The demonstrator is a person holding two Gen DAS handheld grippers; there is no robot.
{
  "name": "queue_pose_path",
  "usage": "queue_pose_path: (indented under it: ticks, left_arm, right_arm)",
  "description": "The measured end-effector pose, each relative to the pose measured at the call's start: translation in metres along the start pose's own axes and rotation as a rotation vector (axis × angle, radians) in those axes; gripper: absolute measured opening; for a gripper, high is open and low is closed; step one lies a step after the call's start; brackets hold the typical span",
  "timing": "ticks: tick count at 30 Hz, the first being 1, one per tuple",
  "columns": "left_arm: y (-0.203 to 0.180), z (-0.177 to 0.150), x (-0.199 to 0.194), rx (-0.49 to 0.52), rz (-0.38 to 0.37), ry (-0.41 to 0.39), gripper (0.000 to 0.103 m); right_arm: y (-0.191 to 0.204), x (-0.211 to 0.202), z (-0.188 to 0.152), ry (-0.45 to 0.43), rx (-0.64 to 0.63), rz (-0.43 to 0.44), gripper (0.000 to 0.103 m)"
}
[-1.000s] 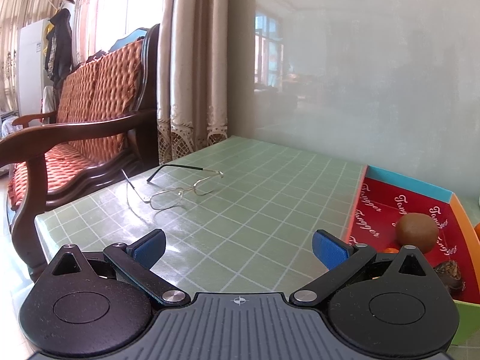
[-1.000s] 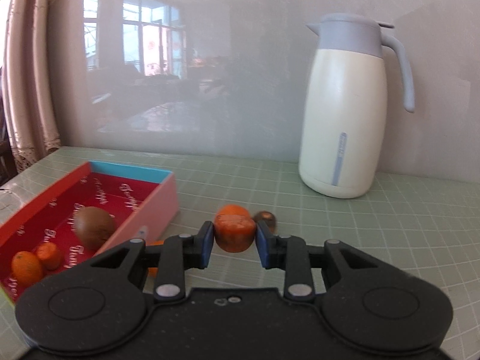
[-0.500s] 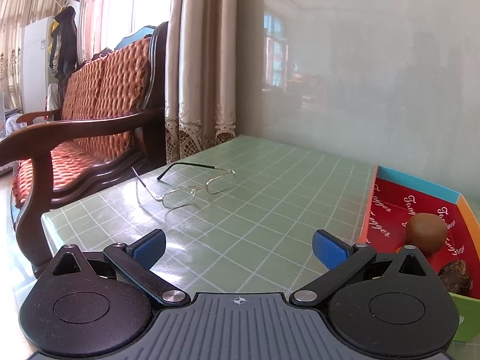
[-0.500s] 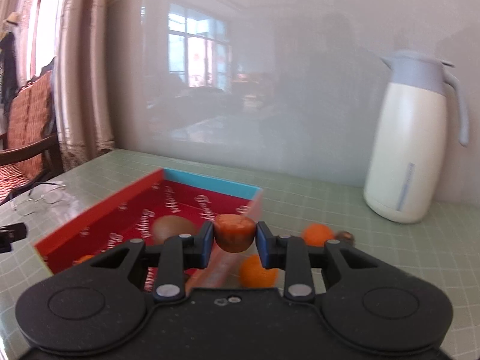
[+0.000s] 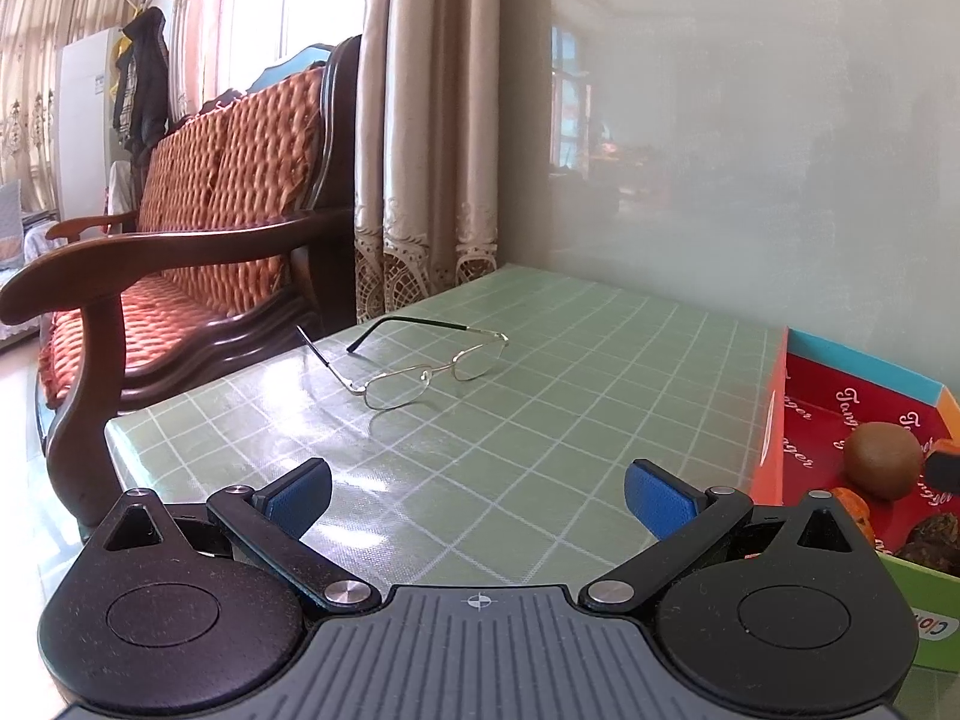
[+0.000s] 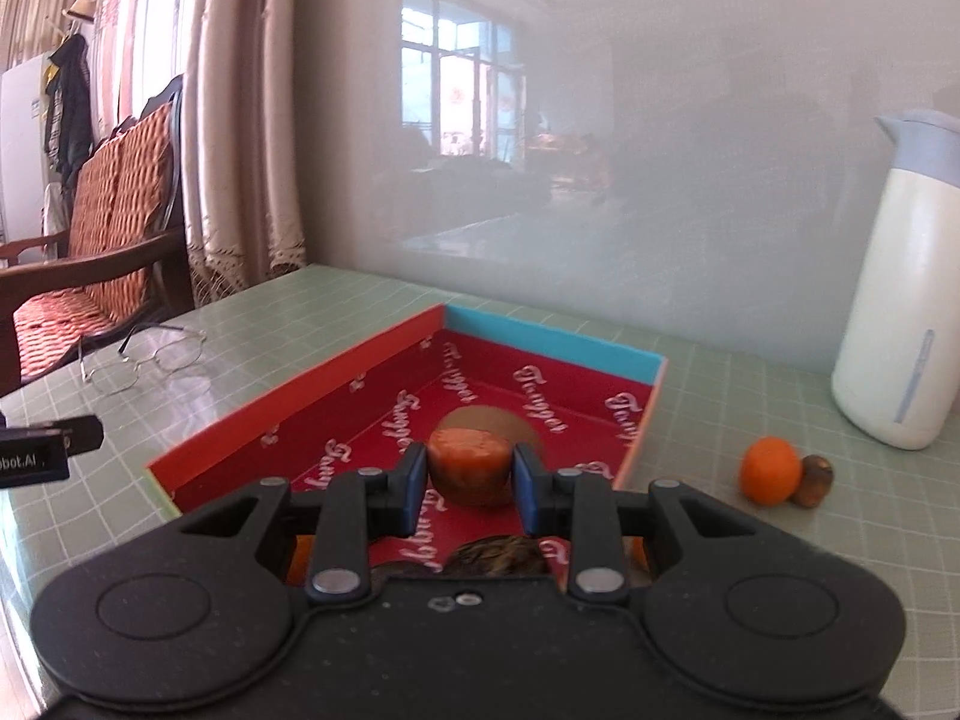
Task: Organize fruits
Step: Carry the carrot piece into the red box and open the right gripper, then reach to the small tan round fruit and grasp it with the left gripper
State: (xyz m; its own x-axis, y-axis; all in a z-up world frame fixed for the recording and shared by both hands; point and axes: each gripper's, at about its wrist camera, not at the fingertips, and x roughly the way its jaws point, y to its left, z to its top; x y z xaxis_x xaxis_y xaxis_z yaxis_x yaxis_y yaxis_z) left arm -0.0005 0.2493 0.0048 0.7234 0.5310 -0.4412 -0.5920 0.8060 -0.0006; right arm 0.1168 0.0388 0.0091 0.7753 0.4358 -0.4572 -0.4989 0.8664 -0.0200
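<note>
**Supervisor:** Report the grippers and the fruit.

**Operator:** My right gripper (image 6: 470, 483) is clamped on a small orange fruit (image 6: 468, 459), its blue pads pressing both sides. I hold it over the red box (image 6: 288, 420), in front of a brown kiwi (image 6: 516, 420) lying inside. My left gripper (image 5: 478, 495) stands wide apart with nothing between the fingers, over the bare table (image 5: 540, 396).

**Supervisor:** Any writing?

**Operator:** The box lining carries a repeated white script; I read it as "Tangger", though I cannot be sure of the letters. A black part at the left edge of the right view shows "bot.AI".

**Supervisor:** Other fruit?

**Operator:** One orange (image 6: 771, 471) sits on the table touching a small dark fruit (image 6: 815, 480), right of the box, near a white thermos jug (image 6: 900, 300). Dark fruit also lies in the box's near end.

**Supervisor:** Surface and room?

**Operator:** Pale green gridded table cover, glossy grey wall behind. Wire-framed glasses (image 5: 420, 369) lie left of the box. Beyond stand a wooden bench with orange cushions (image 5: 210, 228) and lace-hemmed curtains (image 5: 432, 120).
</note>
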Motion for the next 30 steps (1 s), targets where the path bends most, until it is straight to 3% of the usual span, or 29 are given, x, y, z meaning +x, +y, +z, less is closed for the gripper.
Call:
queue_pose_path:
  ticks: [2,4,8,17,30]
  left_arm:
    - [-0.001,0.0,-0.001,0.004,-0.003,-0.001,0.103]
    - [-0.003,0.0,-0.001,0.009,-0.005,0.0,0.103]
    - [-0.007,0.0,-0.002,0.017,-0.009,-0.002,0.103]
    - [-0.012,0.0,-0.003,0.014,-0.023,-0.006,0.103]
    - [-0.027,0.0,-0.01,0.018,-0.056,-0.015,0.103]
  right_arm:
    - [0.003,0.0,-0.002,0.004,-0.008,0.004,0.029]
    - [0.005,-0.001,-0.003,0.006,-0.015,0.001,0.036]
    - [-0.005,-0.011,0.001,-0.033,0.027,-0.004,0.037]
    - [-0.063,-0.035,0.001,-0.056,0.16,-0.095,0.037]
    - [-0.114,-0.065,-0.008,-0.06,0.195,-0.197,0.037]
